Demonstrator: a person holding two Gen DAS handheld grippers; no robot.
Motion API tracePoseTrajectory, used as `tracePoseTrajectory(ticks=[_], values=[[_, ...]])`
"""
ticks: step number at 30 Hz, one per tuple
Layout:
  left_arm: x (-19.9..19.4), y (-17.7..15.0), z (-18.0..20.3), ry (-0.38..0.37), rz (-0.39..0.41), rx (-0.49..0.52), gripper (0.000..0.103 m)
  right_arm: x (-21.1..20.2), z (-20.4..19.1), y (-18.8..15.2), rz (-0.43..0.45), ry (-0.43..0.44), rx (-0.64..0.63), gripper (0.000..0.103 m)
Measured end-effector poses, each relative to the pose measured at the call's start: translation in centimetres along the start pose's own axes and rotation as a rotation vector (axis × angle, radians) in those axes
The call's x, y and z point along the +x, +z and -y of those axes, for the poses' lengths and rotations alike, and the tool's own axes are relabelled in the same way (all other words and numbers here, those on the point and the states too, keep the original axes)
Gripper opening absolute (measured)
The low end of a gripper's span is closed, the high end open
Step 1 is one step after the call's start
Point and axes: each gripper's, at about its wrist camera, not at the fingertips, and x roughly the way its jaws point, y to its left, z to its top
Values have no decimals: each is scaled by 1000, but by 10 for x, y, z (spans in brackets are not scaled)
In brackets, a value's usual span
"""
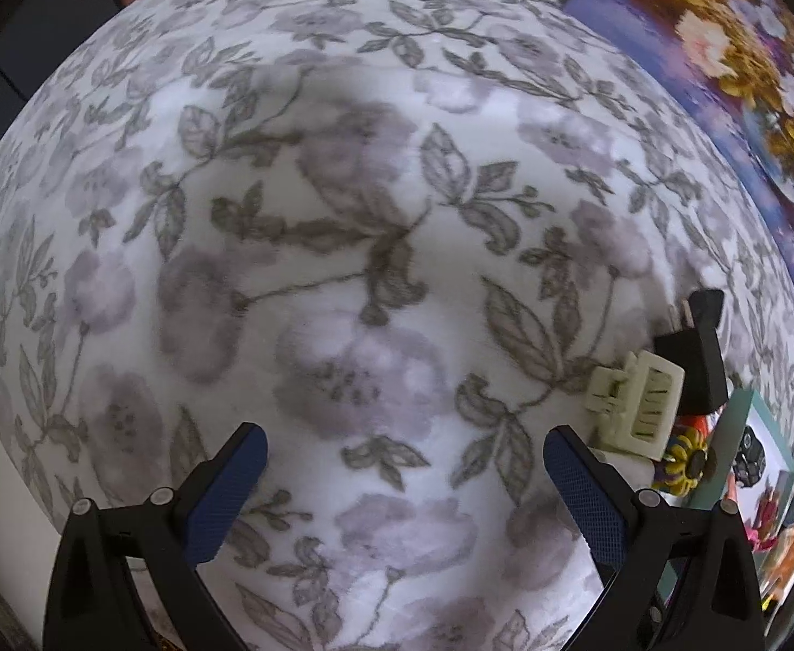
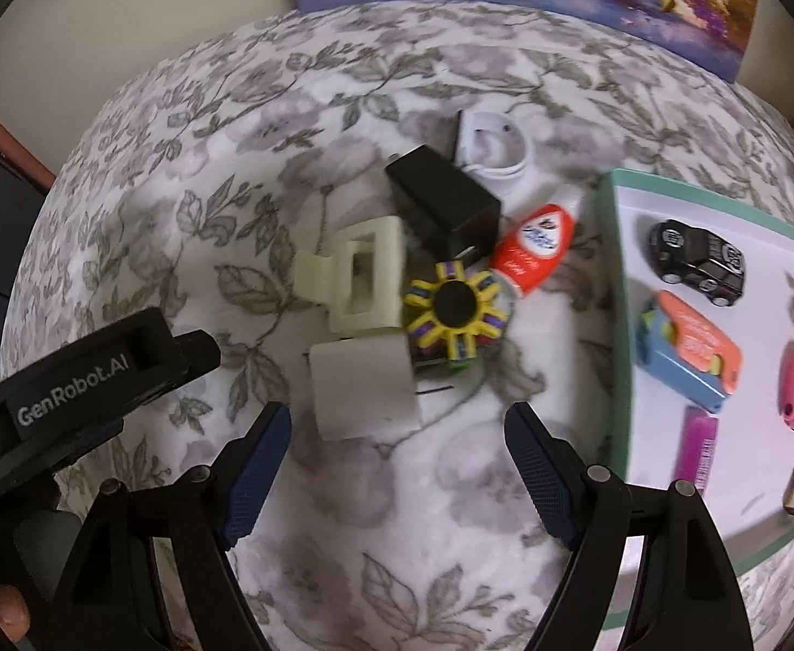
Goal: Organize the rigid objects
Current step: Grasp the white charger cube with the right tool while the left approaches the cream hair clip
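a soft, fleecy cloth (image 2: 141,200) printed with grey leaves and pale mauve blossoms is seen covering the surface. a cluster of rigid objects is found at its centre in the right wrist view: a cream plastic hair claw (image 2: 361,282) of boxy, open-framed shape, a matt black rectangular charger block (image 2: 443,203) with its long axis running from upper left to lower right, a white cube-like block (image 2: 361,390), and a round yellow toy (image 2: 453,306) with radiating ribbed petals and a black centre. a red-and-white tube (image 2: 535,247) is laid diagonally, its narrow white end pointed to the upper right. a coiled white cable (image 2: 497,146) is noted behind the charger block.

just right of the cluster, a shallow teal-walled tray (image 2: 616,293) with a white floor is seen, containing a glossy black toy car (image 2: 698,263), among other small items.

the right gripper (image 2: 399,434) is held above the cloth with fingers spread and nothing between them. the left gripper (image 1: 405,453) is likewise spread wide and empty over bare cloth.
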Motion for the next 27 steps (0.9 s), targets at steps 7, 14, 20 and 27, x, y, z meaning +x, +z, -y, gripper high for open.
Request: tracePoseTrajectory(ticks=[7,14,20,27], values=[[5,0,-16,-1,-7,-24,103,16,-9,3,-6,-21,-12,82],[14,4,-22,7,-16,-23,103,31,-17,5,-15,-46,-4,77],[26,7,-21,25,-34,-23,103,36,-23,4,12,-103,-29,74],[29,7,-20,40,-27,-29,103,35,-26,3,19,-127,-43,61]])
